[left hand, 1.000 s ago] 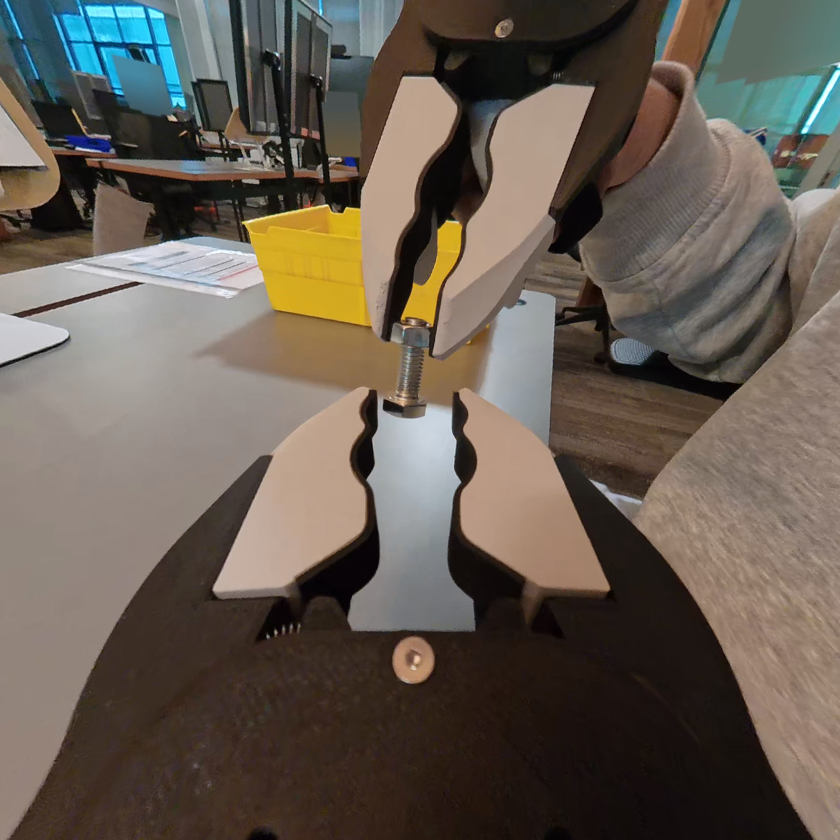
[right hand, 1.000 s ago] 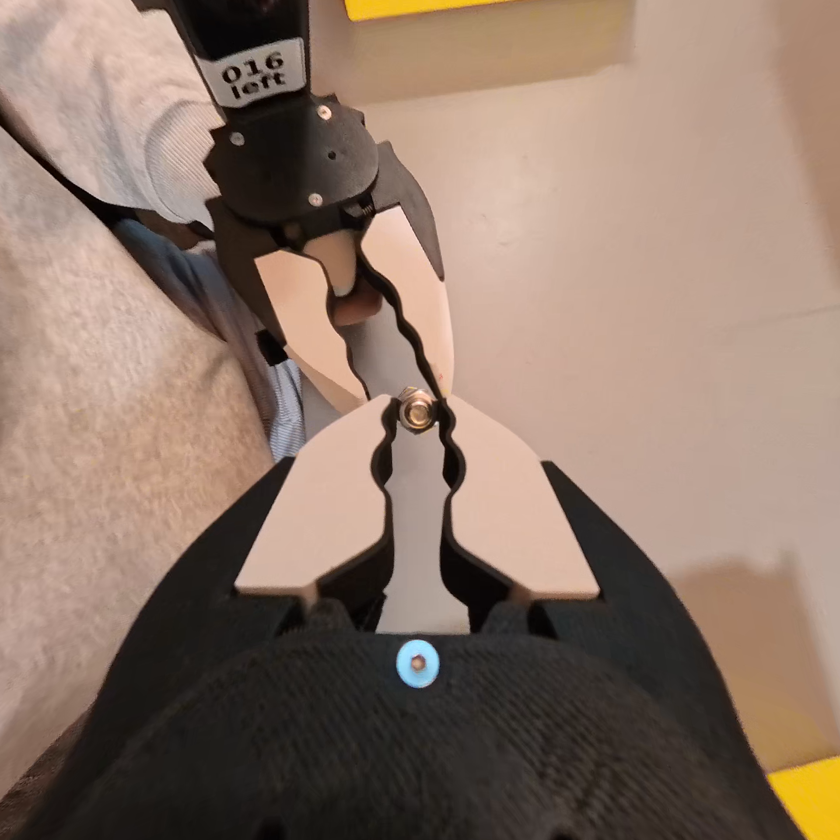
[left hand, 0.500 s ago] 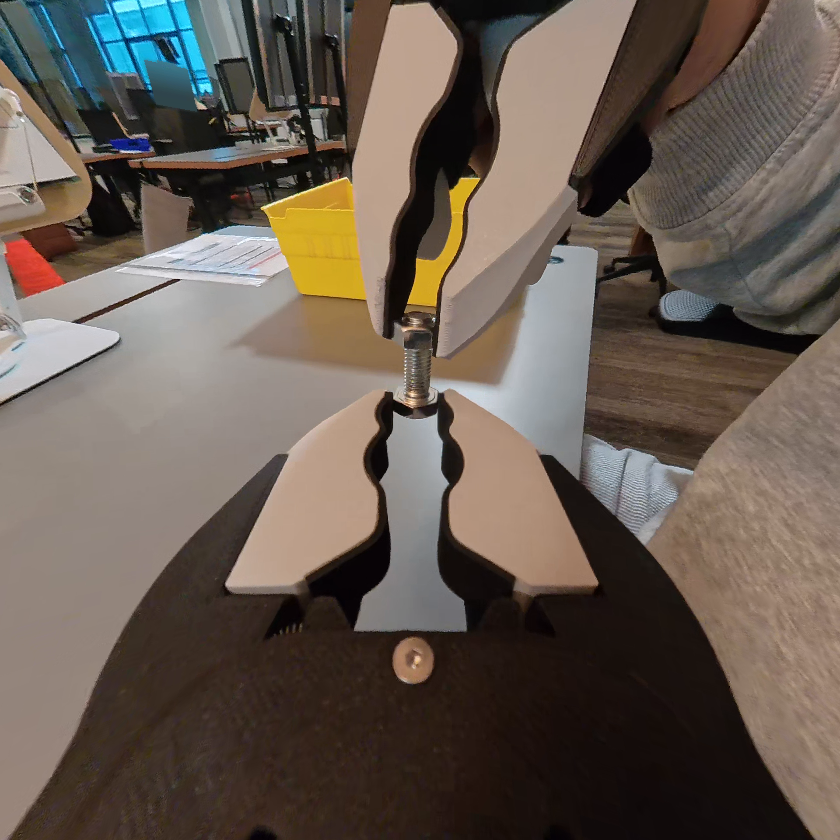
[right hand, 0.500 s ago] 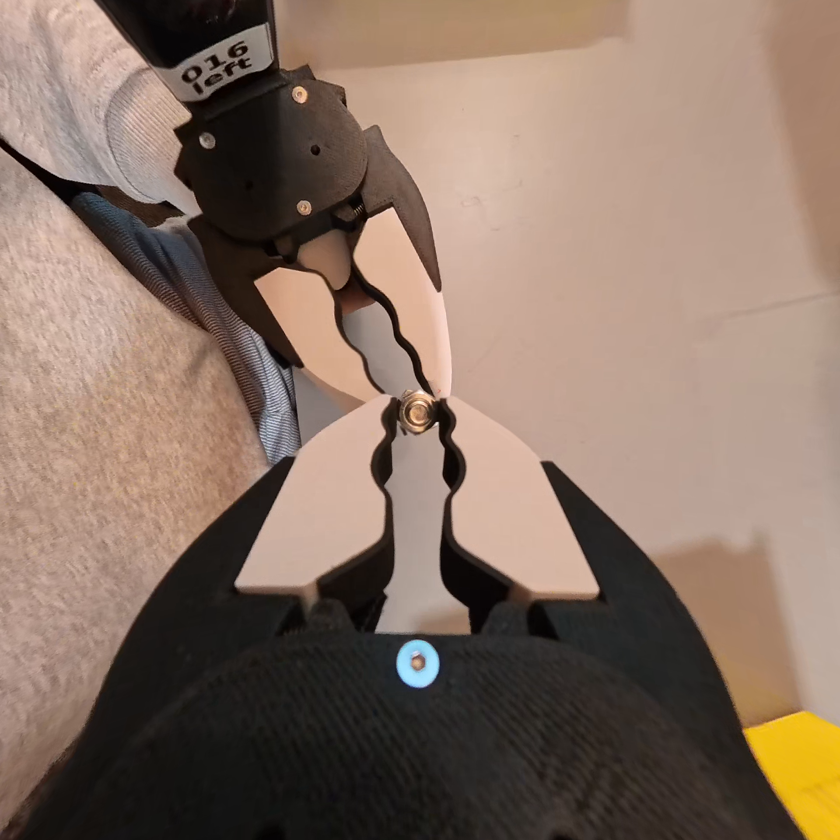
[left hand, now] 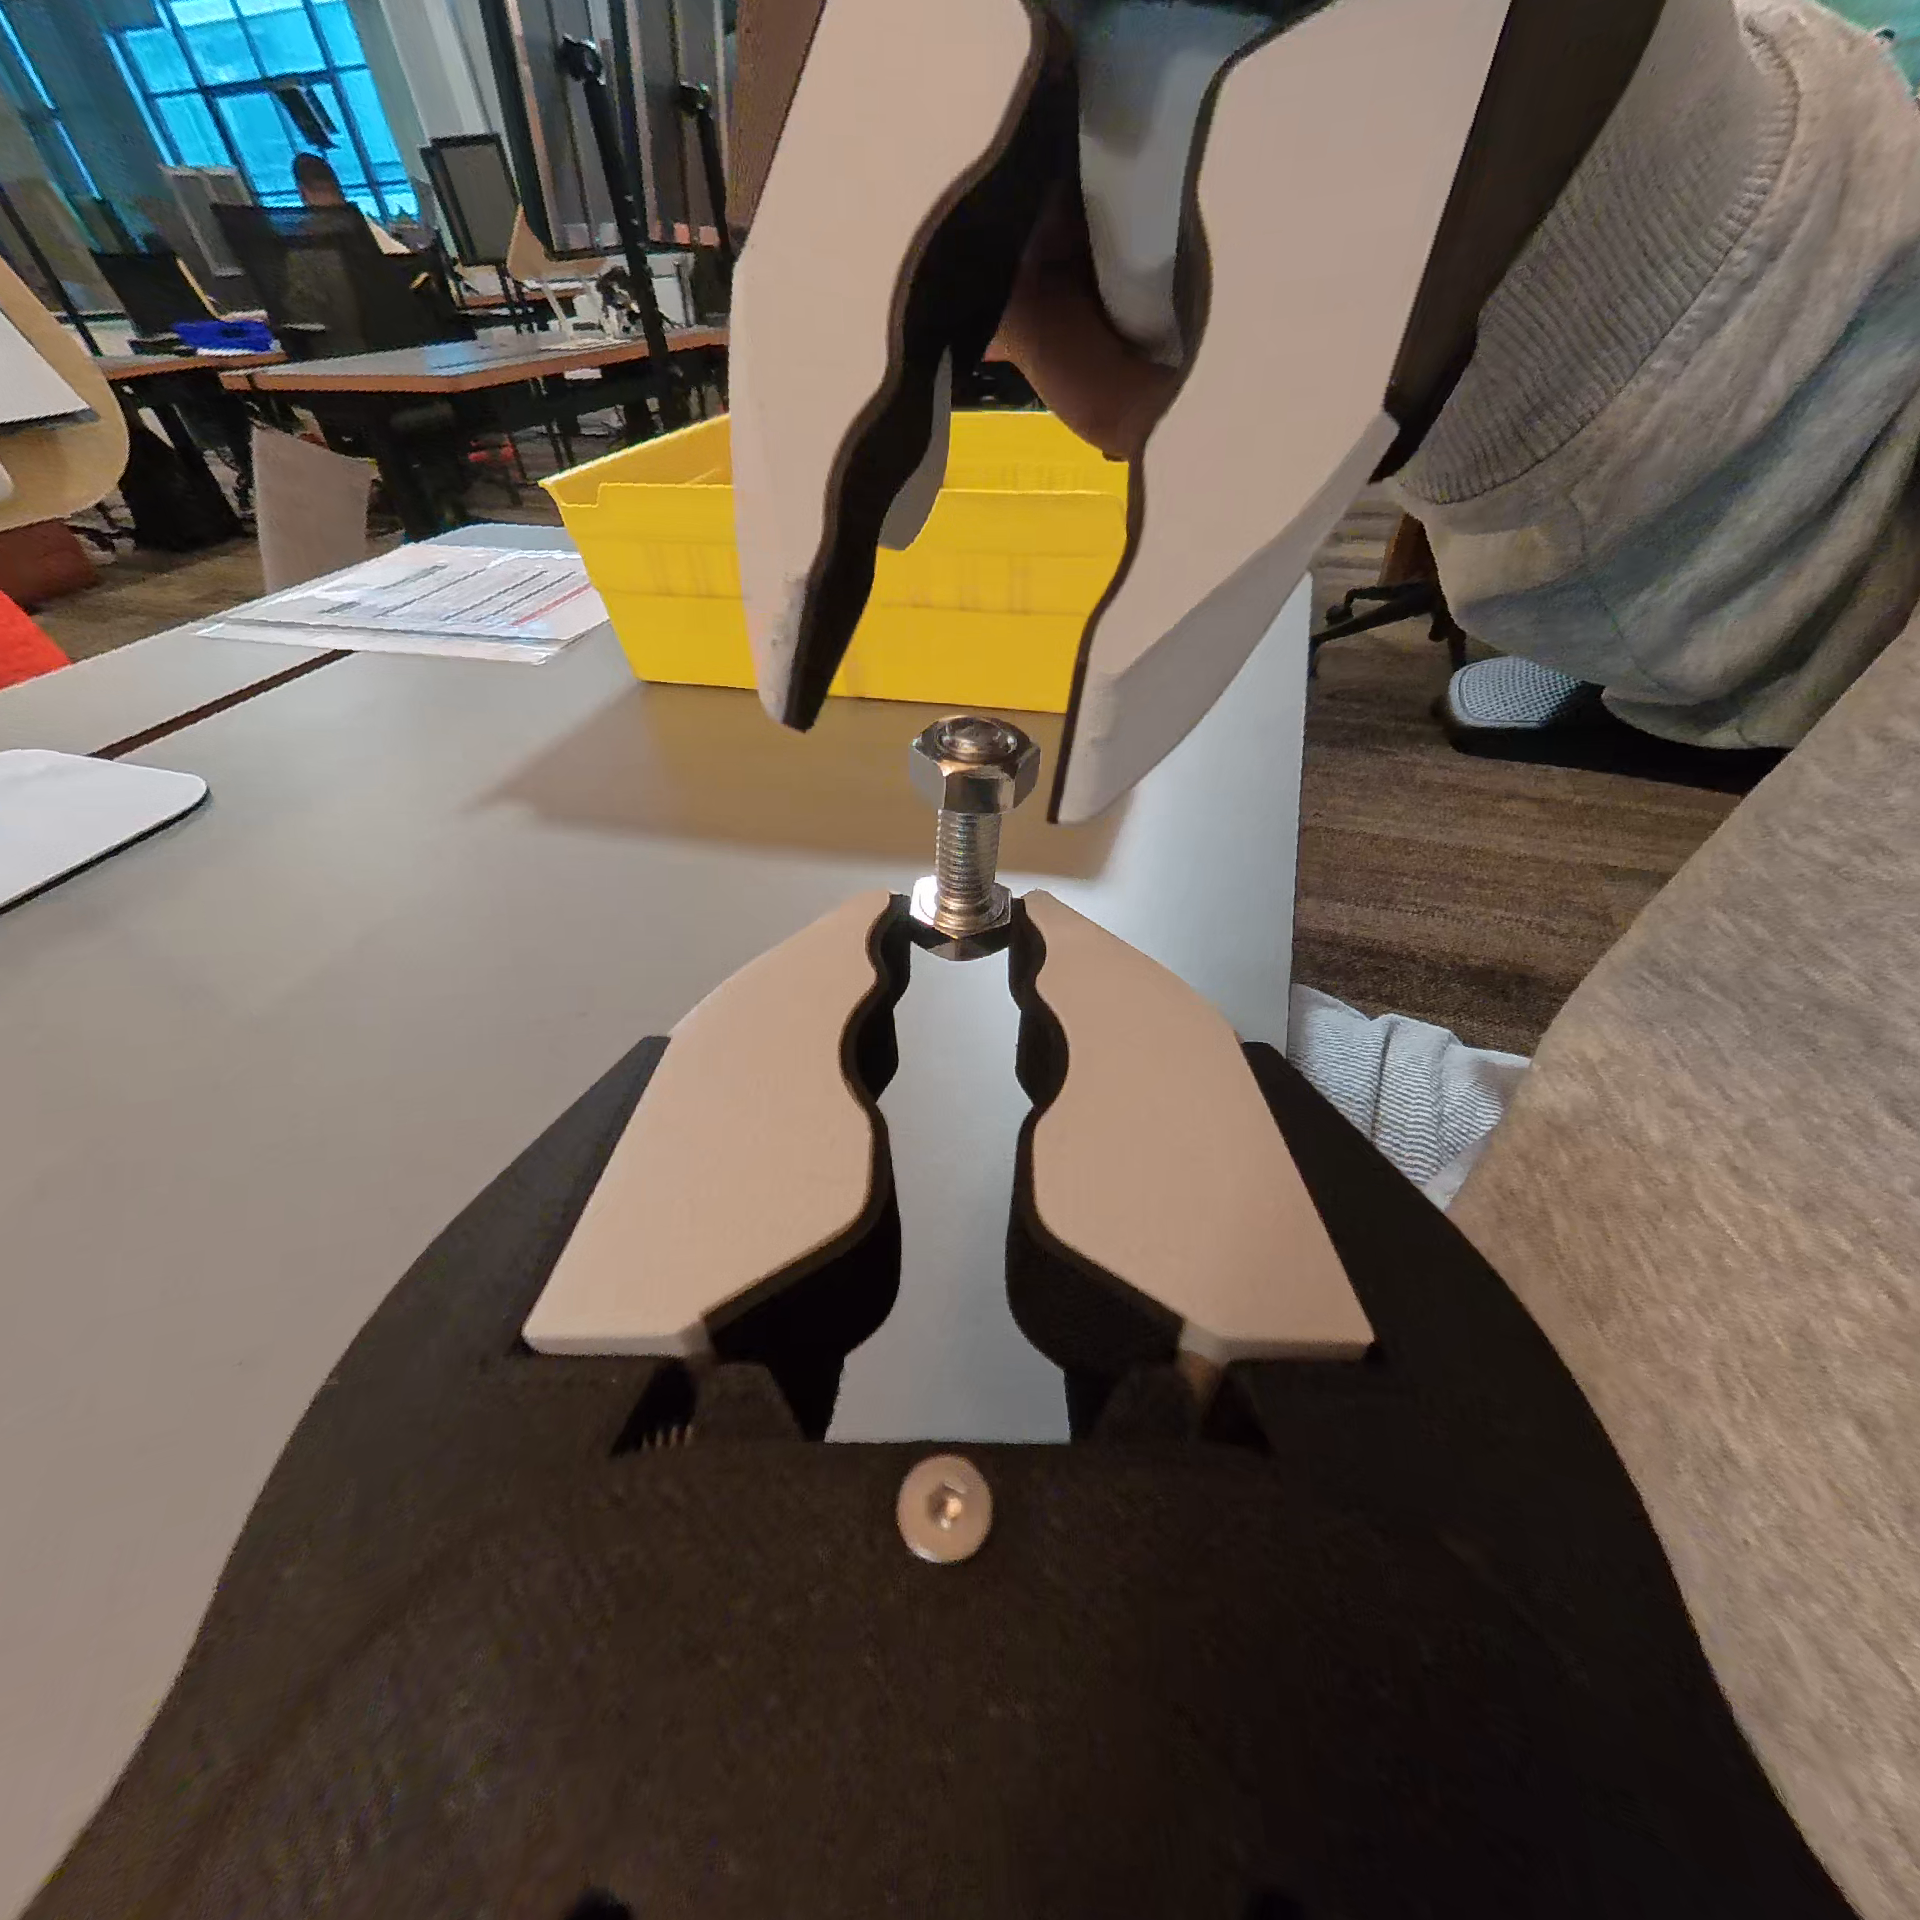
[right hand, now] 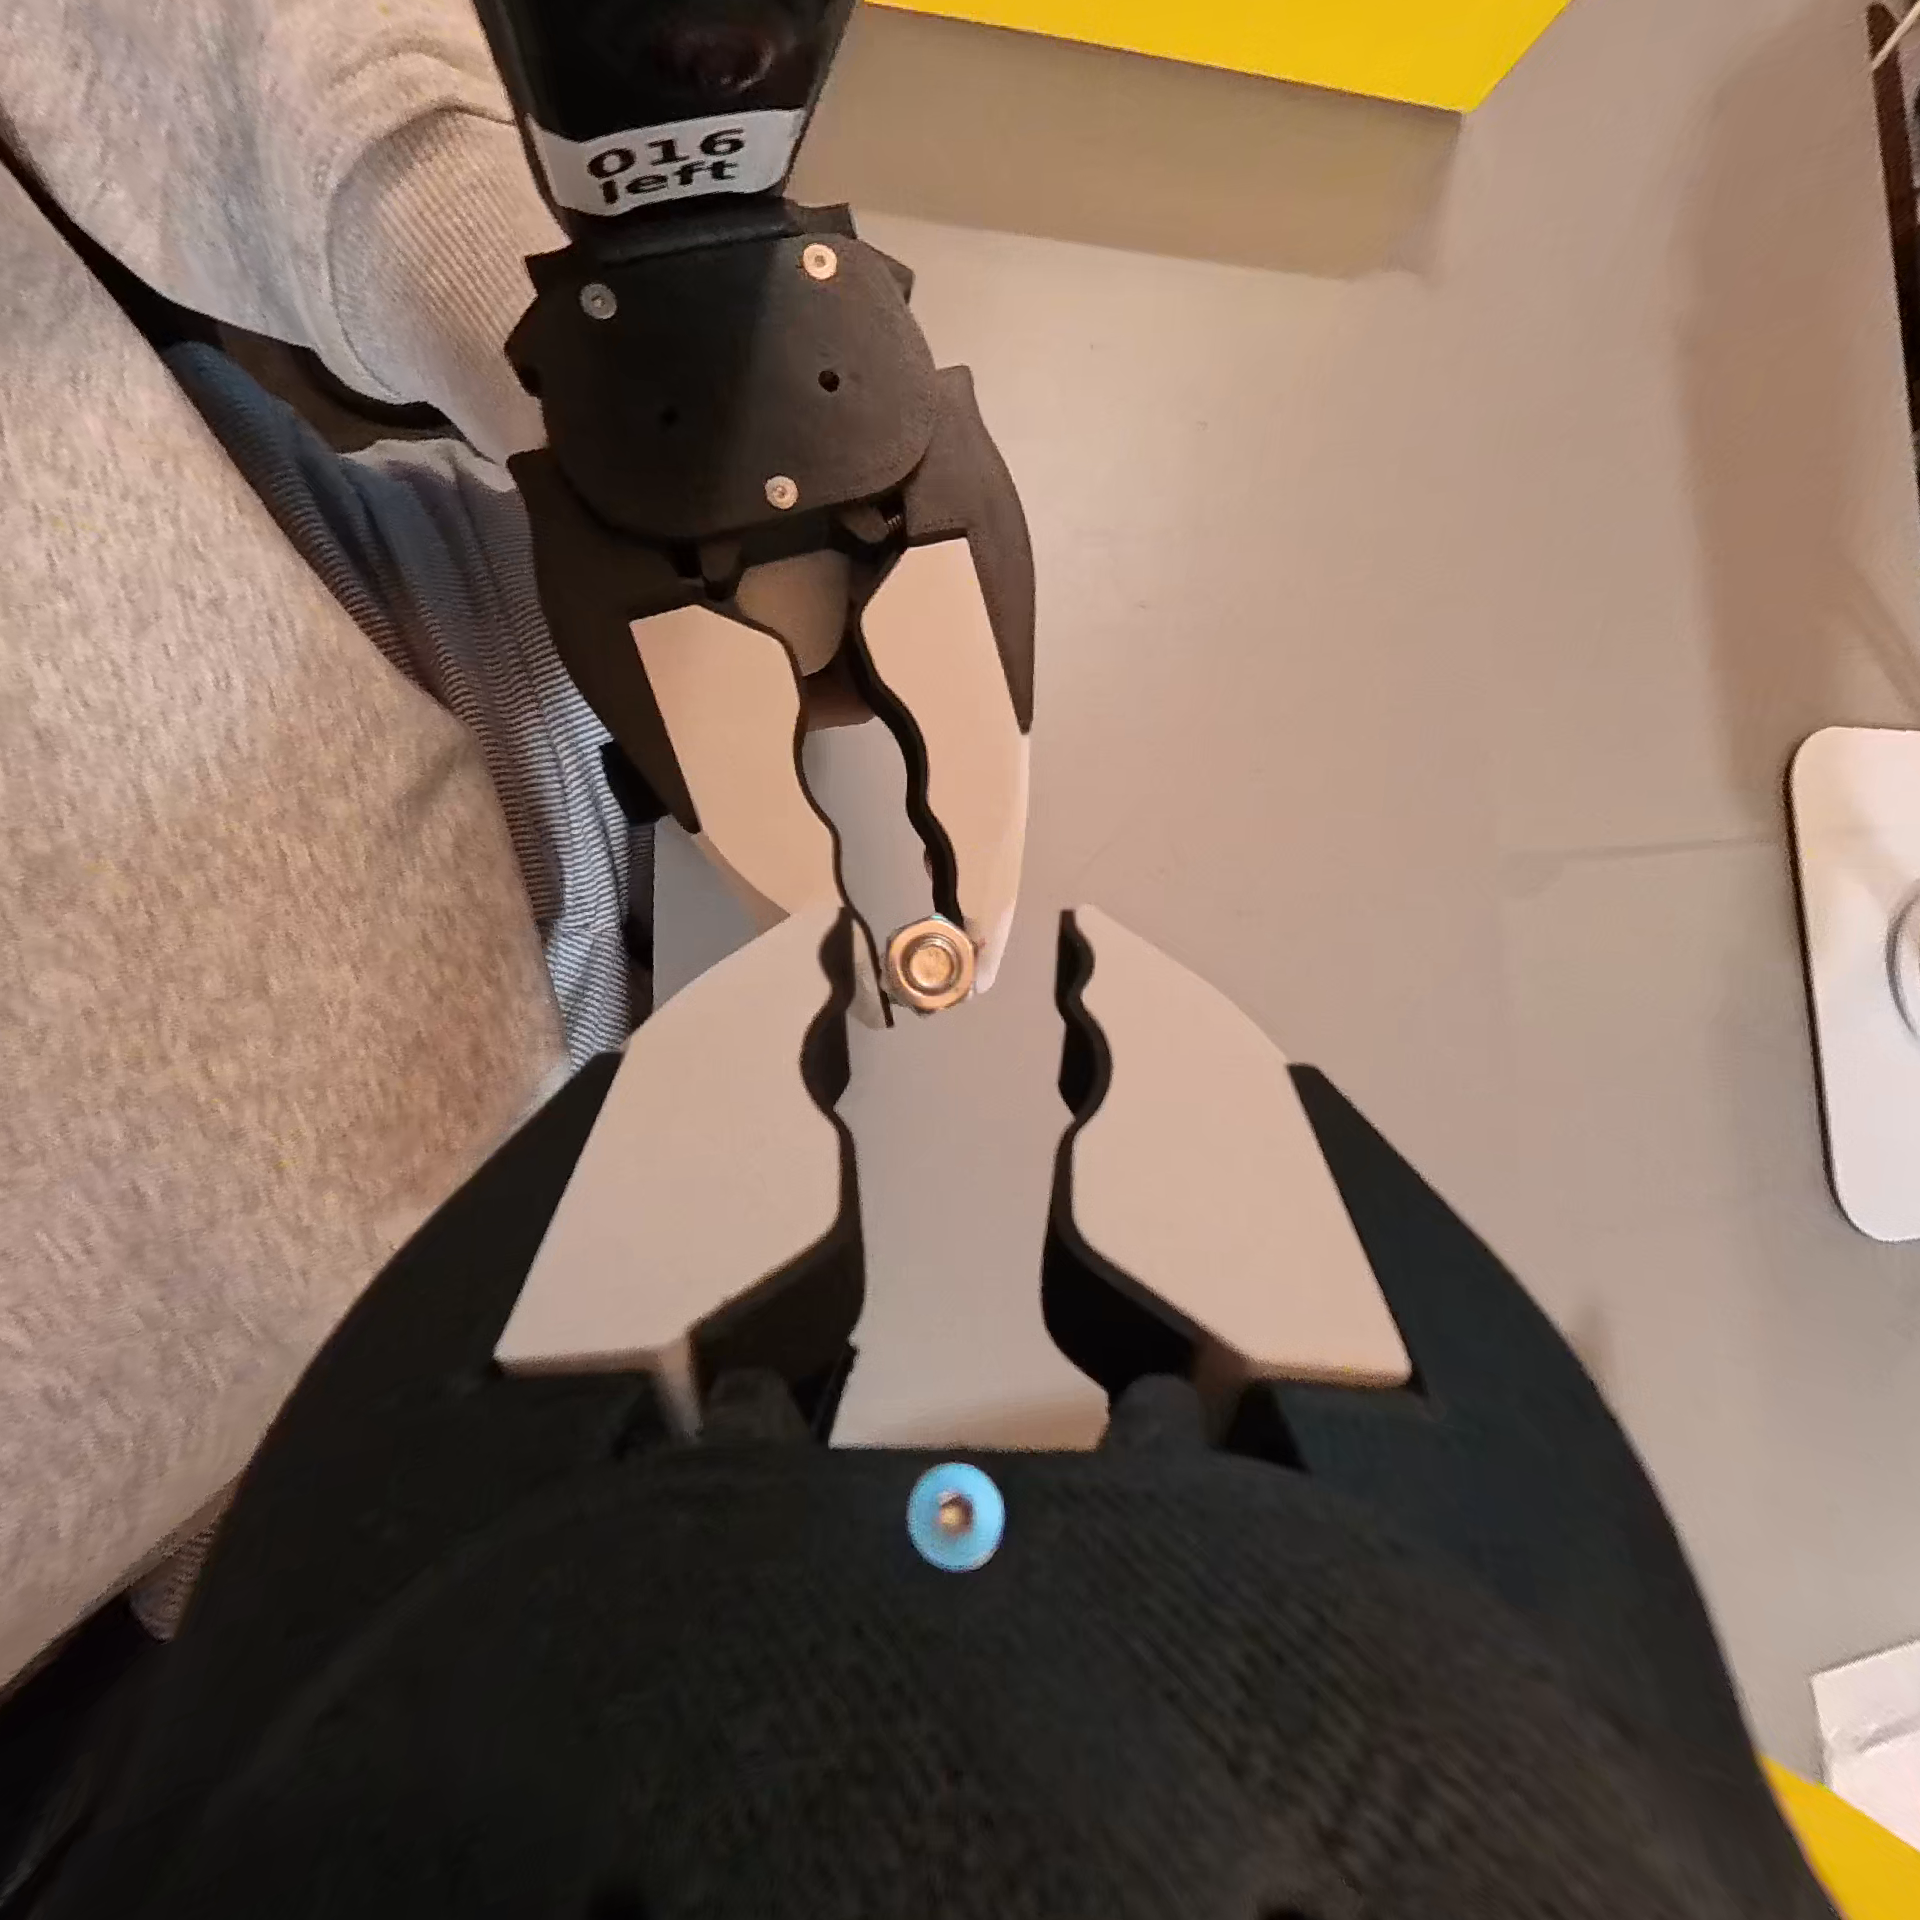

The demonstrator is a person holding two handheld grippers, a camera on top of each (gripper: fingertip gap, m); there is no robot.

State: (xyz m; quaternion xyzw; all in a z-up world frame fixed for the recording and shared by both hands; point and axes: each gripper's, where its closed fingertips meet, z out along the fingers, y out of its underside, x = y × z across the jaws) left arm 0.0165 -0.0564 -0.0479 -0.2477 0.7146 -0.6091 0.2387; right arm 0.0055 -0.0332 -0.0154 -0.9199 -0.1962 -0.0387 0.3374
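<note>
A silver bolt [left hand: 966, 831] stands upright with its hex head [left hand: 974, 764] on top and a hex nut [left hand: 961, 920] on its lower end. My left gripper [left hand: 961, 906] is shut on the nut and holds the bolt above the grey table [left hand: 364, 987]. My right gripper [left hand: 930, 764] hangs point down over the bolt, jaws apart on either side of the head, not touching it. In the right wrist view the right gripper [right hand: 956, 925] is open, and the bolt head [right hand: 930, 961] shows end-on between the left gripper's fingertips [right hand: 987, 935].
A yellow bin [left hand: 935, 582] stands behind on the table, with plastic-sleeved papers [left hand: 416, 603] to its left. A white flat base [left hand: 83, 821] lies at far left. The table edge [left hand: 1294, 831] runs right of the bolt. Grey sleeves [left hand: 1662, 416] are close on the right. My left and right fingertips are right by each other.
My left gripper closed on the nut. My right gripper then opened and let go of the bolt head; the bolt now stays in the left gripper alone.
</note>
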